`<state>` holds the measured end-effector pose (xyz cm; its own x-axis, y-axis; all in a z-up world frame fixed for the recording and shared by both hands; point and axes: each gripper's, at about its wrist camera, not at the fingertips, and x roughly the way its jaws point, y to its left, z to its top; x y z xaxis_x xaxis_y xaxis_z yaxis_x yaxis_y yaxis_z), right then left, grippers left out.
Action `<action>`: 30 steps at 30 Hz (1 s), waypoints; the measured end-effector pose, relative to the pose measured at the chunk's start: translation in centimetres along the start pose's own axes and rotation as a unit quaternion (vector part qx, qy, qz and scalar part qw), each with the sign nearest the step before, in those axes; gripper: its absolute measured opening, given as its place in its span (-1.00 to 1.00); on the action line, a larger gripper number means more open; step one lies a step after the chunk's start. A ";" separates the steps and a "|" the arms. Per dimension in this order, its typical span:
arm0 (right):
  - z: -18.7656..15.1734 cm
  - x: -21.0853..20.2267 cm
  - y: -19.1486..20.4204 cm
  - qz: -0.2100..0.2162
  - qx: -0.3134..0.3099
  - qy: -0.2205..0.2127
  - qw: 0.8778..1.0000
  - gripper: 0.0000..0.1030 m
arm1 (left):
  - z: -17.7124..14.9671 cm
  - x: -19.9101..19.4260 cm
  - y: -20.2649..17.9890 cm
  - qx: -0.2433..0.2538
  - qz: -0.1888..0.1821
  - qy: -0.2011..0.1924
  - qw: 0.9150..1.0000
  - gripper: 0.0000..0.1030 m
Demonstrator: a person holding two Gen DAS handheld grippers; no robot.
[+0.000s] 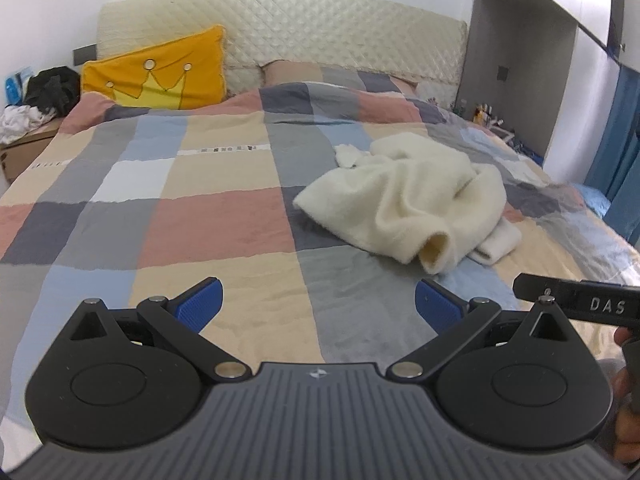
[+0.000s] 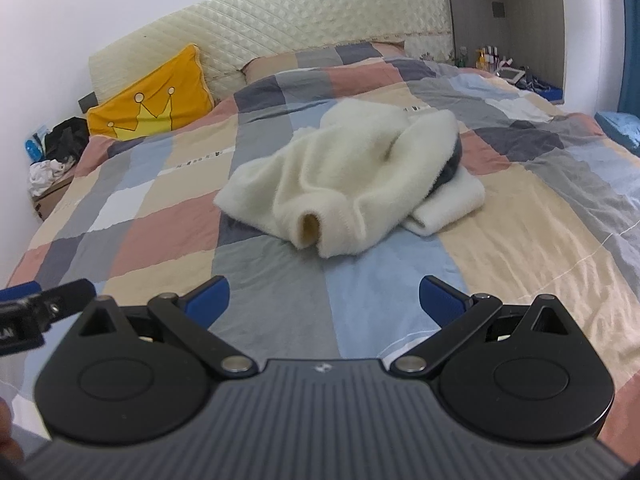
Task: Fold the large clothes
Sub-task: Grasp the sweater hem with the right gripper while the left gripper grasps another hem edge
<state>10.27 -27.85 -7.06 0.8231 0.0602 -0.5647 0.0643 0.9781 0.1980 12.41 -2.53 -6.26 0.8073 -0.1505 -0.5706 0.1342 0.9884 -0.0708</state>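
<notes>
Left gripper (image 1: 319,304) and right gripper (image 2: 324,300) are held spread wide, nothing pinched | cream sweater (image 2: 344,176) is seen crumpled on checked bedspread (image 2: 140,216), well ahead of both.

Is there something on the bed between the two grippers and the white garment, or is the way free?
Nothing visible stands in the way. Only bare checked bedspread lies between the open right gripper and the crumpled cream sweater. The open left gripper also faces bare cover, with the sweater ahead to its right.
</notes>
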 end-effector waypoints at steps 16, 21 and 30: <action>2.7 8.8 -1.6 -0.026 0.096 0.050 0.994 1.00 | 3.0 13.8 0.0 -0.032 -0.081 0.046 0.995 1.00; 3.4 11.8 -2.2 -0.028 0.106 0.066 0.992 0.99 | 2.0 18.5 -1.1 -0.014 -0.111 0.067 0.991 0.97; 3.8 17.3 -3.9 -0.032 0.131 0.108 0.985 0.51 | 1.1 25.8 -2.3 -0.016 -0.176 0.106 0.979 0.28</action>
<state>26.36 -31.41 -14.54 0.6746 0.0691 -0.7350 0.2795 0.8976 0.3409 33.52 -8.66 -19.94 0.5766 -0.4774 -0.6630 0.3614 0.8769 -0.3170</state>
